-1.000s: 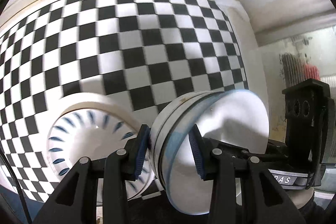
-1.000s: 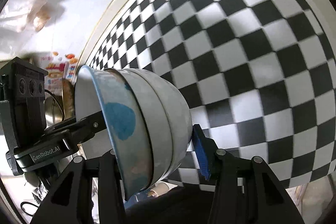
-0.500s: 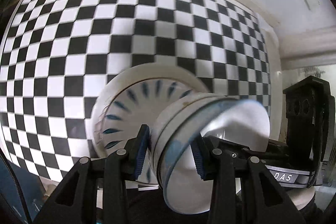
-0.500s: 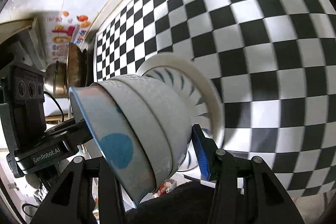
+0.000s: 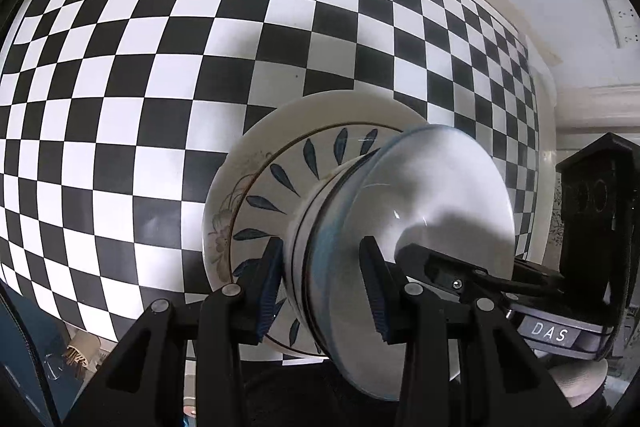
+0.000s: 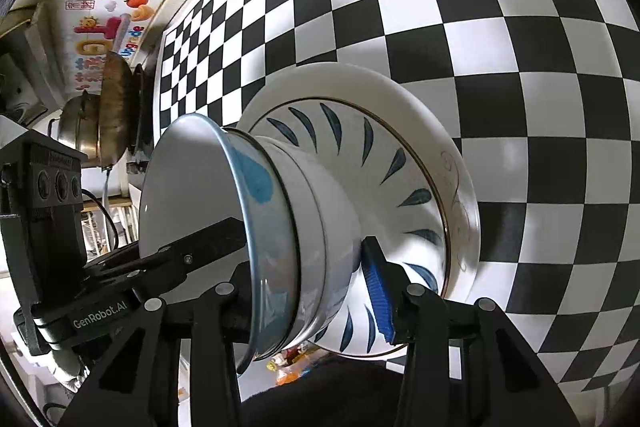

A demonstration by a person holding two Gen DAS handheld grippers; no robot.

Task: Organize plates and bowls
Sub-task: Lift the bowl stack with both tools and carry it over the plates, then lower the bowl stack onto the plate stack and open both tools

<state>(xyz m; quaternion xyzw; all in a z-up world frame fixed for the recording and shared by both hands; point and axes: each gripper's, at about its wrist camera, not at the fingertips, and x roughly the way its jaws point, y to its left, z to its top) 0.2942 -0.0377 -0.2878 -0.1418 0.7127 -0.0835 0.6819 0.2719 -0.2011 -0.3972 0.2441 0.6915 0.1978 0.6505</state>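
Item: nested stack of white ceramic bowls with blue rim (image 5: 420, 227) (image 6: 280, 239). Held by both: left gripper (image 5: 320, 287) and right gripper (image 6: 308, 291), each clenched across the stack's wall. Position: base at or just above the blue-leaf-patterned white plate (image 5: 276, 187) (image 6: 400, 163) on the black-and-white chequered table (image 5: 140, 67); contact unclear. Axis: square to the plate.

Count: 3 nested bowls (image 6: 288, 227), 2 stacked plates (image 6: 400, 131) under them on the checkered tabletop (image 5: 120, 87), 2 grippers; 2 pots (image 6: 100, 115) off its far corner.

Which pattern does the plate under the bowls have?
Dark blue leaf strokes on white plate; right wrist view.
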